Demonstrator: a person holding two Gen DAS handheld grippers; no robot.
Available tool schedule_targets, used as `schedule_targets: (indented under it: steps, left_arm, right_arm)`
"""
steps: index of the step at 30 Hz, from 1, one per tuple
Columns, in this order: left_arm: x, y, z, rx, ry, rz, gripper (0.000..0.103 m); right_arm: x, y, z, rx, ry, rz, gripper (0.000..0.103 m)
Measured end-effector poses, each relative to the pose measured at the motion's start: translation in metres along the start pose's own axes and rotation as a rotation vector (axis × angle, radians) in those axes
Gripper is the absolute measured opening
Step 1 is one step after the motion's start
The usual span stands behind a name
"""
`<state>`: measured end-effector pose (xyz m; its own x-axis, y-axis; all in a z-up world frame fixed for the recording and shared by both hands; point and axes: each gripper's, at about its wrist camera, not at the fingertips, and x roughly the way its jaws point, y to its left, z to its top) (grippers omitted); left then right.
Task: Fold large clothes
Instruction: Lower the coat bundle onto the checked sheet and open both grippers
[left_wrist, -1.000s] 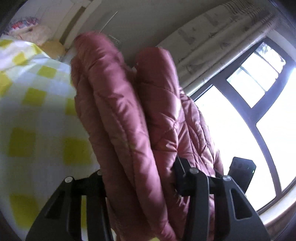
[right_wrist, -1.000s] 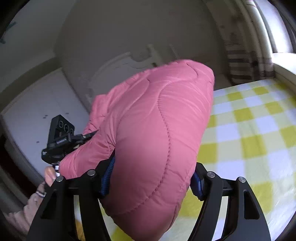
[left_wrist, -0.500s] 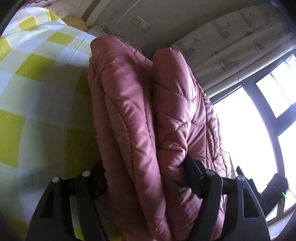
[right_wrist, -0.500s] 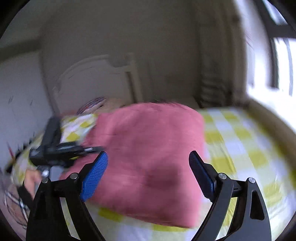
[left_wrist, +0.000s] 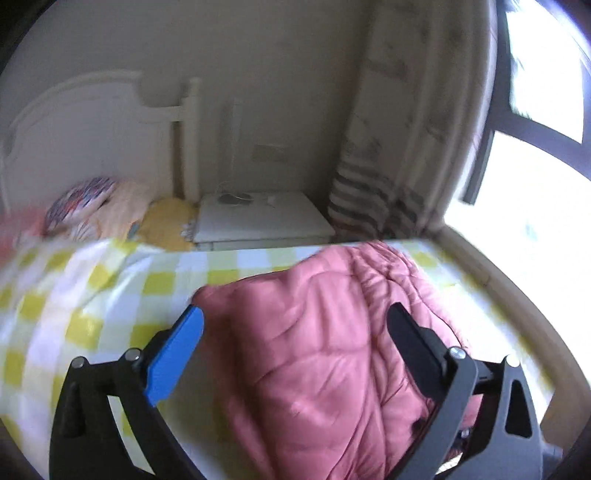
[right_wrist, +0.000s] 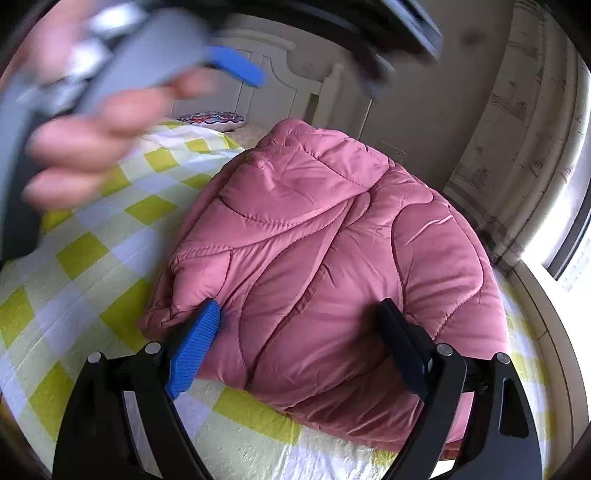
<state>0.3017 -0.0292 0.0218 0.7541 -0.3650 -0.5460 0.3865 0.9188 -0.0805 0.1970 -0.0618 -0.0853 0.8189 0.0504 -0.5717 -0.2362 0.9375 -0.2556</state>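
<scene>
Left wrist view: motion blur is smearing the checked bedspread (left_wrist: 110, 288); the pink padded jacket (left_wrist: 325, 354) is running out of frame at the bottom. The left gripper (left_wrist: 295, 325) has just been opening, jaws wide, jacket lying between them, unpressed.

Right wrist view: a blurred hand (right_wrist: 92, 129) is crossing the upper left. The right gripper (right_wrist: 299, 317) is standing wide, gripping nothing; the folded jacket is lying just ahead on the bed.

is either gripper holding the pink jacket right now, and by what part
Nothing is held. The left gripper and the right gripper both stand open, jaws just opened, and the folded pink jacket lies loose on the bed.
</scene>
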Motion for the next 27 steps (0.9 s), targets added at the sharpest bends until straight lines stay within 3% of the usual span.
schedule_targets:
  steps: [3,5,7,10,13,15,17,19,21,24,27]
  left_arm:
    - [0.043,-0.020,0.008,0.058,0.077,-0.012,0.099]
    - [0.075,-0.014,-0.001,0.028,0.140,0.021,0.099]
    - [0.111,0.009,-0.024,-0.050,0.226,0.083,0.101]
    - [0.119,0.036,-0.034,-0.182,0.210,0.046,0.101]
    - [0.113,0.040,-0.035,-0.147,0.209,0.044,0.101]
    - [0.110,0.040,-0.041,-0.121,0.195,0.049,0.101]
    - [0.108,0.038,-0.035,-0.126,0.188,0.041,0.101]
    - [0.108,0.036,-0.035,-0.130,0.186,0.050,0.101]
    - [0.093,0.031,-0.030,-0.106,0.181,0.083,0.101]
    - [0.060,0.026,-0.025,-0.092,0.155,0.165,0.101]
    - [-0.010,0.018,-0.023,-0.085,0.032,0.240,0.101]
  right_arm:
    - [-0.003,-0.008,-0.005,0.005,-0.002,0.003,0.086]
    - [-0.008,-0.012,-0.006,0.006,-0.007,0.013,0.086]
    - [-0.020,-0.015,-0.006,0.003,-0.023,0.042,0.082]
    - [-0.050,-0.049,-0.001,0.110,-0.107,0.067,0.080]
    - [-0.062,-0.091,-0.003,0.257,-0.167,0.018,0.080]
    - [-0.045,-0.104,-0.010,0.300,-0.090,0.029,0.081]
    - [-0.020,-0.097,-0.020,0.232,0.018,0.028,0.084]
    - [-0.021,-0.091,-0.026,0.197,0.012,0.000,0.085]
    - [-0.033,-0.098,-0.023,0.235,0.017,0.048,0.084]
    - [-0.072,-0.117,-0.022,0.282,-0.049,0.100,0.085]
    - [-0.126,-0.141,-0.025,0.336,-0.163,0.064,0.090]
